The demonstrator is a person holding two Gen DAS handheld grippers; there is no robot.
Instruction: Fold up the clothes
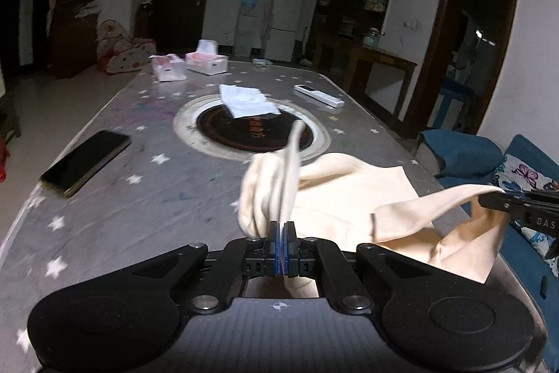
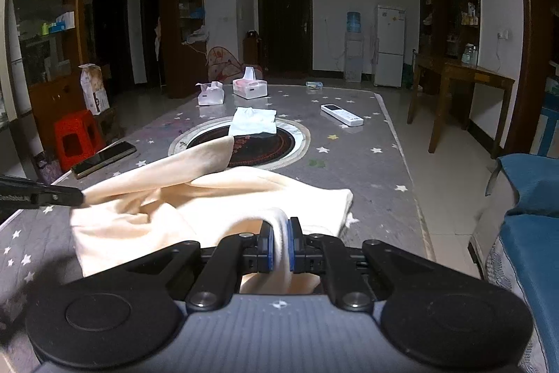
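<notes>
Gripping the cream garment (image 1: 349,198) with both tongs, I have it bunched at the near end of the bench (image 1: 167,184), which wears a grey cover dotted with stars. My left tongs (image 1: 281,233) are pressed fully together on a thin edge of the cloth, and a fold of it stands up blurred just beyond the blue pads (image 1: 277,250). My right tongs (image 2: 281,243) are all but closed, with a thicker roll of the same cloth pinched between their pads. In the left wrist view the right tongs show at the right edge, clamped on a raised corner of the garment; in the right wrist view the left tongs come in from the left edge, holding another lifted corner. Between the two grips the cloth sags in loose folds, with part of it lying on the bench. Farther along the bench a dark round inset (image 2: 244,144) sits in a pale ring, with a white tissue pack (image 2: 253,121) on its far side. A dark phone (image 1: 85,163) lies to the left, a white remote (image 2: 341,114) to the right, and two tissue boxes (image 2: 249,86) stand near the far end.
</notes>
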